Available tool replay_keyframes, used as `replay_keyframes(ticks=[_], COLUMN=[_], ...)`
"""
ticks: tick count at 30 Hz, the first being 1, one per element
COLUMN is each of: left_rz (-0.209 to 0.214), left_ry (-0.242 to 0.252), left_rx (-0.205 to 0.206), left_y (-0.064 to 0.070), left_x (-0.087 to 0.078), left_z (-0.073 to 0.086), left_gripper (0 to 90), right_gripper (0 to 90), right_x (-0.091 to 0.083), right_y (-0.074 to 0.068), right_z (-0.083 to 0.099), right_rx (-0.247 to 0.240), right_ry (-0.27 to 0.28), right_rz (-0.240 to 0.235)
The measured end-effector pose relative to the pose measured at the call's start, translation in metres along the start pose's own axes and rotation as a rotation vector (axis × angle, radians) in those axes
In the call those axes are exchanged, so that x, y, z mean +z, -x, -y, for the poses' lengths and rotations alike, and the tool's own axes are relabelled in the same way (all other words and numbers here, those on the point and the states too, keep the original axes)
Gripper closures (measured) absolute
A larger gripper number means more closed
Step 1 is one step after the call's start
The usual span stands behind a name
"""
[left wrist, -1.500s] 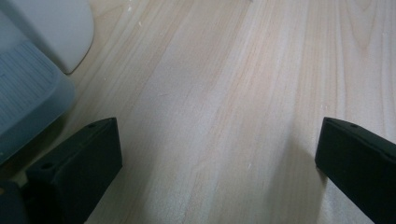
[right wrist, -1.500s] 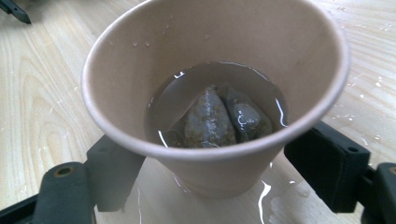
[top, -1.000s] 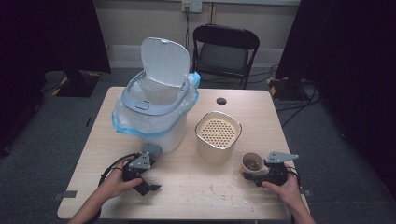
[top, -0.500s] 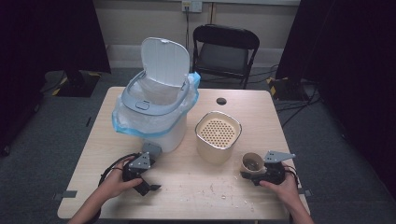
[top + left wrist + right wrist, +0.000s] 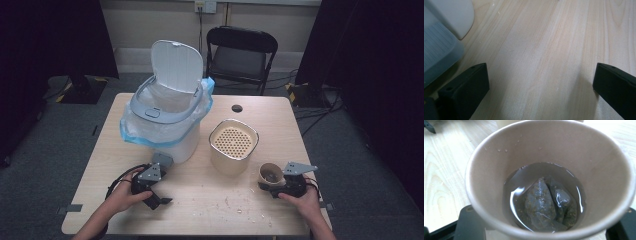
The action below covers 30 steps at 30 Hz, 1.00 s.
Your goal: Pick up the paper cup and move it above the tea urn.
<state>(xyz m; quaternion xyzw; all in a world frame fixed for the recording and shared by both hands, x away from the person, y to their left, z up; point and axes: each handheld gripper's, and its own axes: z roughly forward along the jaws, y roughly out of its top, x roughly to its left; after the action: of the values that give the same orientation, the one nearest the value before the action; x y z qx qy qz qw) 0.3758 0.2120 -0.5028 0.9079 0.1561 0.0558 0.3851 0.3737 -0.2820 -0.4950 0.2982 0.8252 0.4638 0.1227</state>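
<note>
The right gripper (image 5: 274, 188), at the lower right of the high view, has its jaws clamped on either side of a paper cup (image 5: 549, 180), which stands on the table (image 5: 200, 210) just beside a cream strainer pot (image 5: 233, 145). Inside the cup, two wet tea bags (image 5: 547, 205) lie in a little dark liquid. At the lower left, the left gripper (image 5: 159, 198) rests with jaws spread wide over bare wood, near a lined bin (image 5: 167, 112) with its lid raised.
</note>
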Motion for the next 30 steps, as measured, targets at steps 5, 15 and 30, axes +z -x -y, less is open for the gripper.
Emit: replay_keyframes(ticks=[5, 15, 30], left_rz=[0.000, -0.002, 0.003], left_ry=[-0.008, -0.013, -0.003], left_rx=[0.002, 0.001, 0.001], left_y=[0.000, 0.000, 0.000], left_x=[-0.001, -0.001, 0.000], left_z=[0.000, 0.000, 0.000], left_gripper=[0.0, 0.0, 0.0], right_gripper=[31.4, 32.1, 32.7], right_x=[-0.003, -0.005, -0.005], right_y=[0.003, 0.010, 0.026], right_z=[-0.002, -0.016, -0.054], right_rx=[0.001, 0.011, 0.012], right_ry=[-0.019, -0.034, -0.040], right_rz=[0.019, 0.058, 0.120])
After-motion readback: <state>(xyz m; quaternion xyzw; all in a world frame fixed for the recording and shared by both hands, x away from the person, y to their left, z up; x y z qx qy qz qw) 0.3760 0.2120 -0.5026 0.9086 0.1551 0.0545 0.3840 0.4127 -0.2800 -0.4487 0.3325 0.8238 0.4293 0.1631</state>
